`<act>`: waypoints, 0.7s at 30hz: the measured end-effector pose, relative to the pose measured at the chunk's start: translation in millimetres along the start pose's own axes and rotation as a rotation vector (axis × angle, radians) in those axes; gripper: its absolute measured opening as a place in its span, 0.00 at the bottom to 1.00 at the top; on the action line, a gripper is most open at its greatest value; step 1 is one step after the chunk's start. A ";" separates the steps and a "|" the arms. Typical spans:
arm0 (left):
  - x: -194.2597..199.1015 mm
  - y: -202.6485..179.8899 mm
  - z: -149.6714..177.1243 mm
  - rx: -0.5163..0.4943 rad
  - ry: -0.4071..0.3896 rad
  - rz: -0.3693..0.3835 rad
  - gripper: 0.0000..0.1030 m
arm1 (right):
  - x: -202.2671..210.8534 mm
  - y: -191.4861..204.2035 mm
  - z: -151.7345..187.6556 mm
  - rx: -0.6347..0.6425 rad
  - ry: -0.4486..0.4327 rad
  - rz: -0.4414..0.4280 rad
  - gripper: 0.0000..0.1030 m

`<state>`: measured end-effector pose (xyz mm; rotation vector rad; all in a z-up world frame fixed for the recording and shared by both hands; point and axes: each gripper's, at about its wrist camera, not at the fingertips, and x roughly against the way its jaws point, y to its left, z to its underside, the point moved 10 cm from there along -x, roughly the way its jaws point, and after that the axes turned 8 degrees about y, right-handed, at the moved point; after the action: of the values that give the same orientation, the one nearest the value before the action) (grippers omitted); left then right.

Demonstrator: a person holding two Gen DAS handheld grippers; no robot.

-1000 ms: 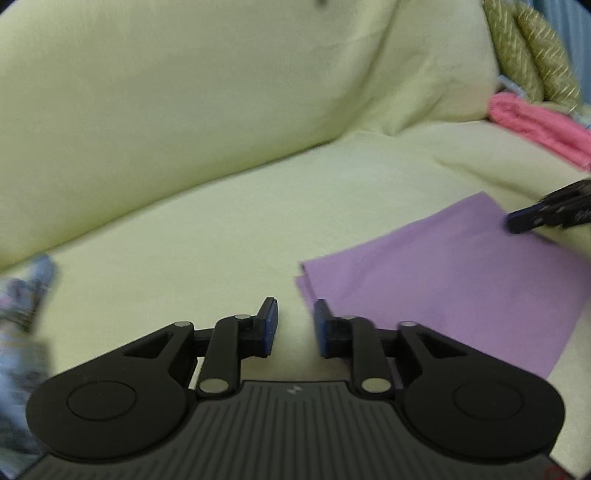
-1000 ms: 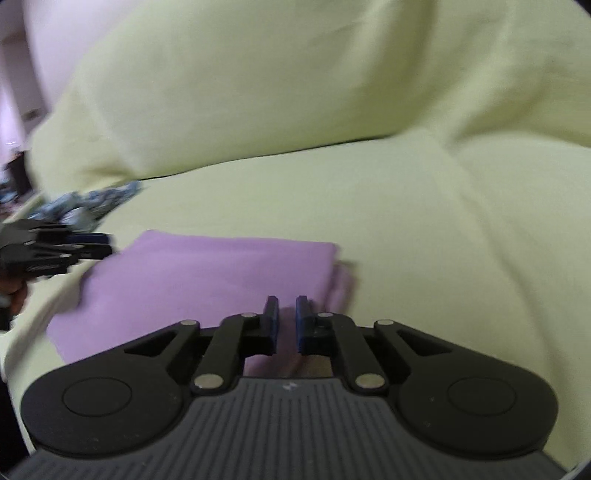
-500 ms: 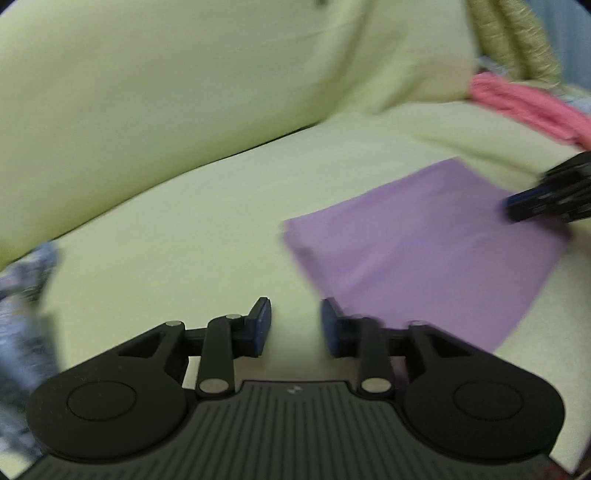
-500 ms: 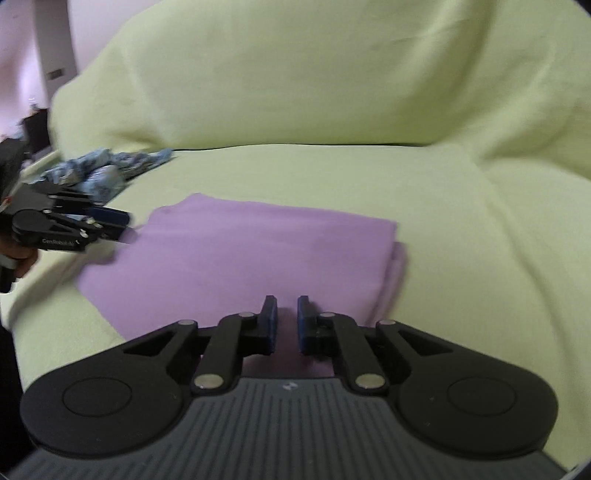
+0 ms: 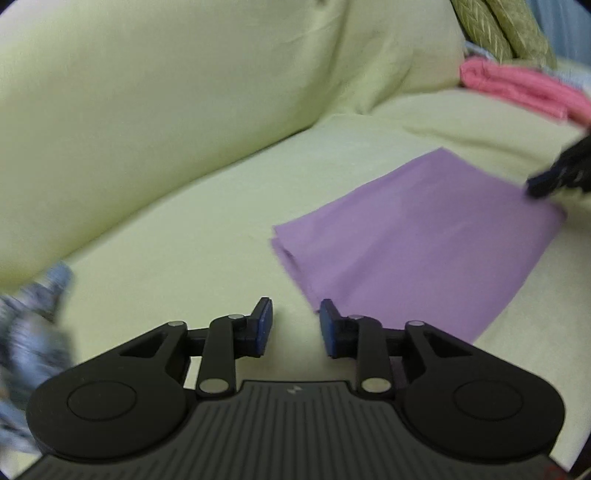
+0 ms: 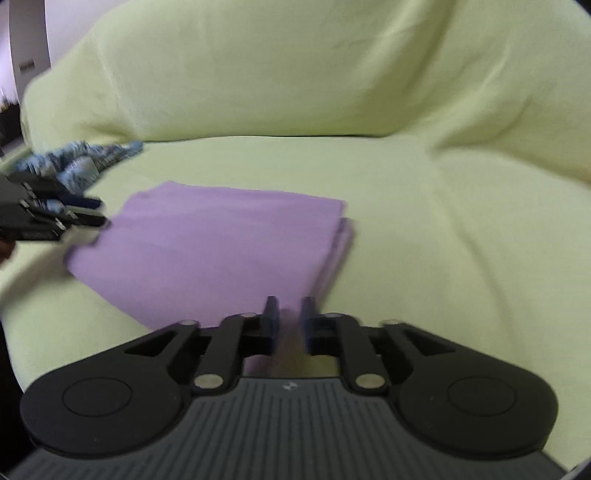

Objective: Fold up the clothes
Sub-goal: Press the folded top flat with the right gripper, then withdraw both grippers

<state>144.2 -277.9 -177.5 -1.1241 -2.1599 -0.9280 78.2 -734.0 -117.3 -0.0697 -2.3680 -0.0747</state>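
A folded purple cloth [image 5: 421, 243] lies flat on the pale yellow sofa seat [image 5: 192, 229]. My left gripper [image 5: 295, 326] hovers just off the cloth's near-left corner, its jaws opening with nothing between them. In the right wrist view the same purple cloth [image 6: 221, 247] fills the middle, and my right gripper [image 6: 290, 321] sits over its near corner, jaws opening, pads off the fabric. The left gripper [image 6: 88, 214] shows at that view's left edge, and the right gripper [image 5: 543, 184] at the far right of the left wrist view.
A crumpled blue-and-white patterned garment [image 6: 81, 162] lies at the sofa's left end, also blurred as the patterned garment [image 5: 29, 332]. A folded pink cloth [image 5: 517, 92] and green patterned cushions [image 5: 502, 29] sit at the right end. The sofa back [image 6: 295, 74] rises behind.
Both grippers have drawn back from the purple cloth's corners and their jaws have widened. The cloth now lies free and flat on the seat.
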 end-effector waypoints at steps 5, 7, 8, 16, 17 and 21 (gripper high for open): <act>40.0 -66.5 4.1 -0.346 -0.035 -0.067 0.51 | 32.1 42.5 16.2 0.244 -0.007 0.075 0.29; 41.9 -92.0 10.0 -0.465 -0.034 -0.102 0.51 | 30.7 63.1 25.3 0.336 0.009 0.100 0.29; 41.7 -100.6 11.7 -0.496 -0.034 -0.119 0.51 | 29.3 72.0 24.9 0.357 0.007 0.101 0.29; 40.0 -125.2 -14.7 -0.428 -0.111 -0.098 0.51 | 1.3 100.8 -8.8 0.270 -0.105 -0.007 0.20; 35.7 -119.4 -14.5 -0.404 -0.102 -0.096 0.51 | -7.0 99.9 -11.2 0.243 -0.105 -0.025 0.15; 22.7 -96.1 -3.0 -0.316 -0.078 -0.069 0.51 | -23.0 85.9 -0.8 0.211 -0.073 -0.034 0.09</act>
<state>51.6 -309.5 -191.1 -1.2558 -2.1767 -1.3124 101.4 -649.1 -129.9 0.0704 -2.4362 0.1642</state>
